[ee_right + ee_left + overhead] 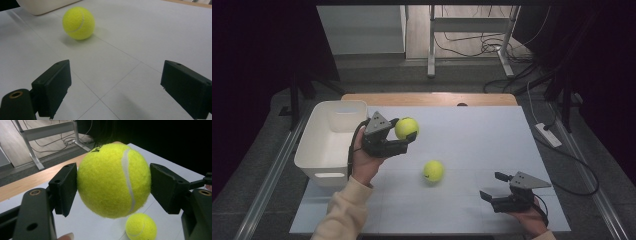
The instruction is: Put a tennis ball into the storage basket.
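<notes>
My left gripper (pixel 404 134) is shut on a yellow tennis ball (pixel 406 128) and holds it above the table, just right of the white bin (pixel 326 150). In the left gripper view both black pads (pixel 65 187) press the sides of the held tennis ball (pixel 113 180). A second tennis ball (pixel 433 171) lies on the white tabletop near the middle, also seen as the lower ball (pixel 141 227) past the held one. My right gripper (pixel 495 186) rests low at the front right, open, with nothing between its pads (pixel 53 86); the loose ball (pixel 78 23) lies ahead of it.
The white plastic bin stands at the table's left edge, and its base (pixel 42 6) shows beyond the loose ball. The white tabletop (pixel 482 135) has a wooden strip along its far edge. Cables and metal table legs (pixel 431 45) lie on the floor behind.
</notes>
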